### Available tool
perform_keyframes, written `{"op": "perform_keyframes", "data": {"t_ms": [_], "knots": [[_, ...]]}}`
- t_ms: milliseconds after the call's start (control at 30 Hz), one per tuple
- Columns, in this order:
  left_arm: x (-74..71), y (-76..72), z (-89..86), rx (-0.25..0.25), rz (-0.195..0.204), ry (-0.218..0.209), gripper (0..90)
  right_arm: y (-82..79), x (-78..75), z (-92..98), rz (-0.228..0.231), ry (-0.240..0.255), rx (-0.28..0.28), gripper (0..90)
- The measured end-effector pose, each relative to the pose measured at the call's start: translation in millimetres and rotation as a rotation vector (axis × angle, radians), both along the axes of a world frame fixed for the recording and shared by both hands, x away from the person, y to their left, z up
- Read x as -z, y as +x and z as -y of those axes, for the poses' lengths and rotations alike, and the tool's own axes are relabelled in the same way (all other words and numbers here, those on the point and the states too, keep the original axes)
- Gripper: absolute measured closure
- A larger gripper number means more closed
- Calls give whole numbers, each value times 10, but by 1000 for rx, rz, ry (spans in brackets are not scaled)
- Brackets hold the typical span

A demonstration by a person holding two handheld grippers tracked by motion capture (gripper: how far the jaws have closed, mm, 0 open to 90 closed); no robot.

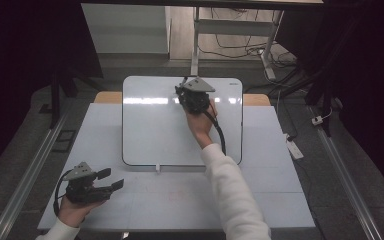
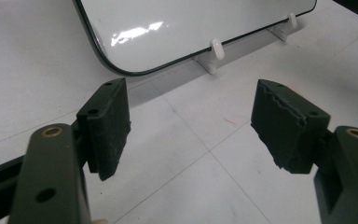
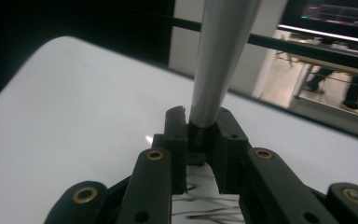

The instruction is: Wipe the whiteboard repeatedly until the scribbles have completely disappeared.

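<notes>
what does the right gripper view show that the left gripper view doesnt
Right gripper view: the right tongs shut on a thin dark thing, probably a marker, dark scribbles on the whiteboard just below them, and a grey post rising behind.

Left gripper view: the left tongs open with nothing between them, the table's grid lines, and the white clips holding the board's lower edge.

Both: the glossy whiteboard surface.

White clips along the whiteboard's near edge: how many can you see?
2: one white clip near the whiteboard edge's middle, another toward its far corner in the left gripper view. Others may be hidden.
</notes>
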State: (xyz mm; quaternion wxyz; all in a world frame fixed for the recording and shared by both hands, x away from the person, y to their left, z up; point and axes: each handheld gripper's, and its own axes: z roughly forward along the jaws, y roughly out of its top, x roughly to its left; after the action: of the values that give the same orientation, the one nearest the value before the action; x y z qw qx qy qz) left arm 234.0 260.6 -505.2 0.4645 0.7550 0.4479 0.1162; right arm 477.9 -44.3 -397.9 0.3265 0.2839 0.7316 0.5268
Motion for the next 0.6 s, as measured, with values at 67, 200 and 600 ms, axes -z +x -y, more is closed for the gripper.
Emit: {"op": "perform_keyframes", "data": {"t_ms": [67,200,600], "knots": [[-4,0,13,2,1,4,290,-50,49,-109,9,-37,-38,775],[-6,-8,15,1,1,5,289,-11,14,-31,22,-20,5,775],[-7,-14,-1,-3,2,1,289,-9,31,-45,32,-20,-14,775]]}}
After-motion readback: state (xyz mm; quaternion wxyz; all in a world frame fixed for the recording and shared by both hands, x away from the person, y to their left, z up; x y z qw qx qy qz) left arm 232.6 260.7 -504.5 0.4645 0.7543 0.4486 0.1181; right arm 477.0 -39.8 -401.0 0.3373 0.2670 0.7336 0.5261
